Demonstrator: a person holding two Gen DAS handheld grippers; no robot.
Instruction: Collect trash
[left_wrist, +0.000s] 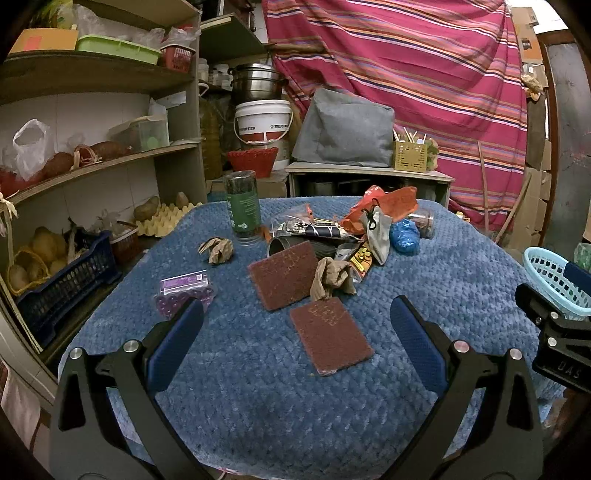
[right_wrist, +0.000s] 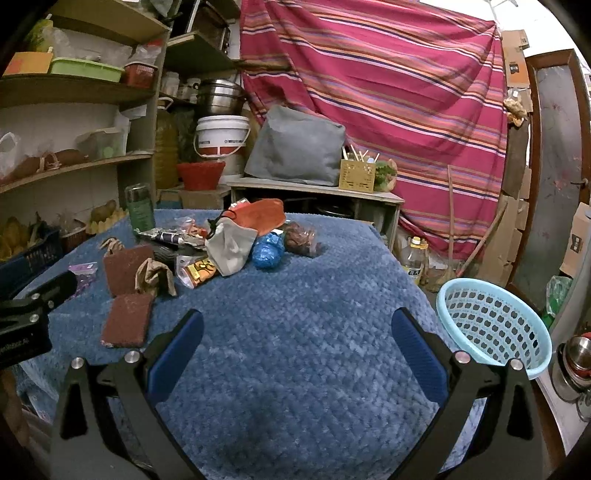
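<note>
Left tool, left wrist view: fingers spread wide, empty, hovering low over the blue-covered counter with the nearer maroon scouring pad lying flat between them, probably the first pick since it sits apart from the trash pile. Right tool, right wrist view: equally wide, empty, above bare cover, trash pile up-left; light blue basket stands at the counter's right edge, likely the drop point.
</note>
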